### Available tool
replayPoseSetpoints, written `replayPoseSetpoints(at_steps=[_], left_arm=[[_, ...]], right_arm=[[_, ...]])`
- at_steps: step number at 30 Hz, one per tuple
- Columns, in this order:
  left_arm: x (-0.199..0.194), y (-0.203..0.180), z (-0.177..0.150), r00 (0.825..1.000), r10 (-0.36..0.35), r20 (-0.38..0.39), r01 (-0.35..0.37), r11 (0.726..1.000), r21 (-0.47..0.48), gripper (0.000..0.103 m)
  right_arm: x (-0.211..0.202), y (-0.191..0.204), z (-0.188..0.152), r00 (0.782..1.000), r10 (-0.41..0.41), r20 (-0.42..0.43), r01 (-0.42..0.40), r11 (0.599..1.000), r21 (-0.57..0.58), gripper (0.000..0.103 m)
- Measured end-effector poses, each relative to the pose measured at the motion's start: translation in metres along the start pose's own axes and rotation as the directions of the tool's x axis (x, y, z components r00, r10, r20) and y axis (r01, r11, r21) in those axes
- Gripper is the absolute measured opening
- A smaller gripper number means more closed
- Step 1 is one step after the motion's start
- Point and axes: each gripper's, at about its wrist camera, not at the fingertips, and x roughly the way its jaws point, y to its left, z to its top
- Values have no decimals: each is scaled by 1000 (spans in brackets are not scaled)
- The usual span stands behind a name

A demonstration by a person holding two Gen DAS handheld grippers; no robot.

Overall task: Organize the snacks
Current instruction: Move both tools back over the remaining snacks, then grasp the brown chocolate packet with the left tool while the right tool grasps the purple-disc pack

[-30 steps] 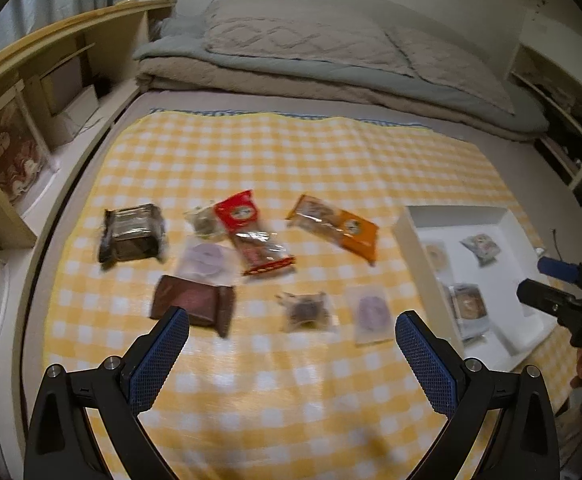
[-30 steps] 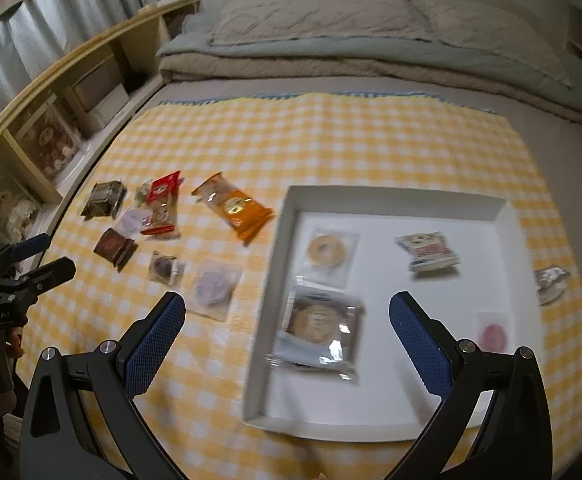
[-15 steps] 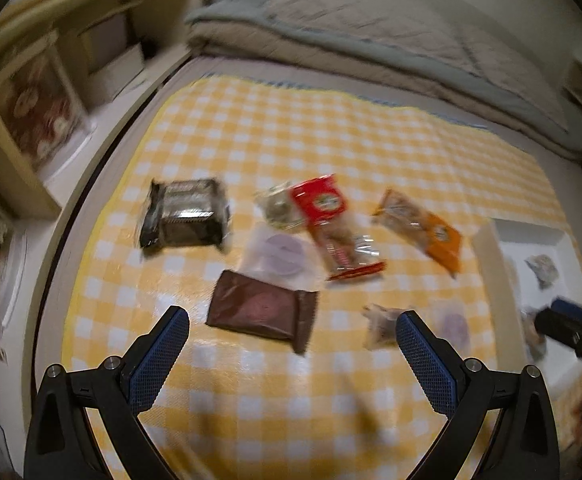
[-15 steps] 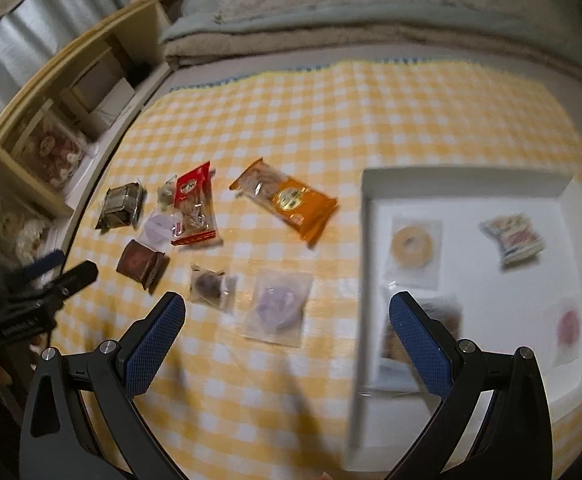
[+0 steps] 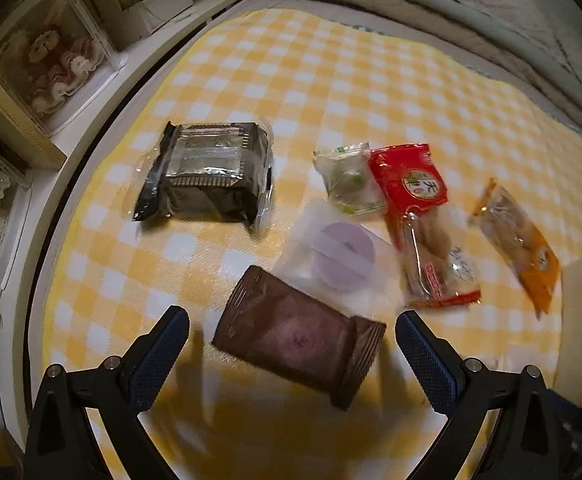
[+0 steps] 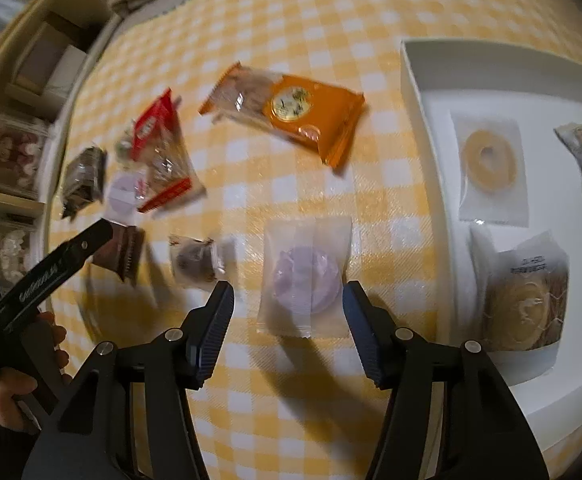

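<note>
The clear-wrapped pale purple round sweet (image 6: 306,276) lies flat on the yellow-and-white checked cloth (image 6: 291,32), just left of the white rectangular tray (image 6: 419,92), and sits directly ahead of the right gripper (image 6: 287,296), between its fingertips but not yet touched. Compared with half a second ago, the right gripper has narrowed its jaws from wide to a partial opening and has closed in on this packet. The left gripper (image 5: 292,330), jaws wide and empty, has likewise advanced and now brackets the brown crimped-foil rectangular packet (image 5: 299,338), which rests on the cloth beside a second clear-wrapped purple sweet (image 5: 341,256). Both tools thus appear committed to pick-ups. The tray already holds a clear-wrapped ring-shaped cake (image 6: 489,164) and other packets; the orange-and-clear long snack bag (image 6: 287,110) remains loose on the cloth.
</note>
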Motion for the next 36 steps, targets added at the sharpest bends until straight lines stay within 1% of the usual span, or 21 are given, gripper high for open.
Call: replayPoseSetpoints(at_steps=[2, 5, 6, 8, 10, 14, 18, 22, 27, 30, 32, 36], left_arm=[[8, -5, 1, 1000, 9, -7, -9, 1000, 1, 103], [19, -10, 3, 999, 40, -20, -40, 999, 13, 103], [22, -10, 3, 999, 49, -24, -48, 999, 15, 103], [24, -8, 2, 998, 60, -29, -60, 998, 18, 103], [27, -5, 0, 997, 65, -39, -64, 998, 25, 103], [26, -1, -9, 994, 88, -59, -85, 995, 55, 103], [24, 10, -17, 992, 106, -65, -102, 993, 62, 103], [22, 26, -21, 992, 98, -74, -96, 995, 31, 103], [26, 46, -24, 987, 96, -131, -100, 995, -20, 103], [25, 53, -19, 990, 76, -121, -81, 996, -34, 103], [19, 54, -19, 994, 43, -100, -47, 998, -41, 103], [9, 52, -7, 998, -40, -38, 38, 999, -36, 103]], right_arm=[[4, 2, 2, 1000, -6, -6, 6, 1000, -4, 59], [11, 4, 4, 999, -45, -11, 45, 999, -22, 59], [13, 4, 4, 998, -69, -7, 69, 997, -32, 57], [19, 6, 6, 996, -83, -14, 82, 995, -52, 55], [26, 7, 5, 994, -107, -27, 104, 991, -79, 54], [31, 15, 2, 988, -152, -17, 148, 978, -149, 54], [31, 17, -1, 988, -150, -18, 145, 976, -165, 52], [26, 21, -6, 991, -135, -15, 130, 976, -177, 51], [15, 30, -12, 994, -110, -9, 106, 974, -198, 50], [11, 36, -20, 995, -99, -21, 92, 972, -216, 51], [8, 38, -29, 995, -92, -38, 81, 969, -233, 51], [10, 45, -43, 993, -97, -66, 73, 954, -291, 52]])
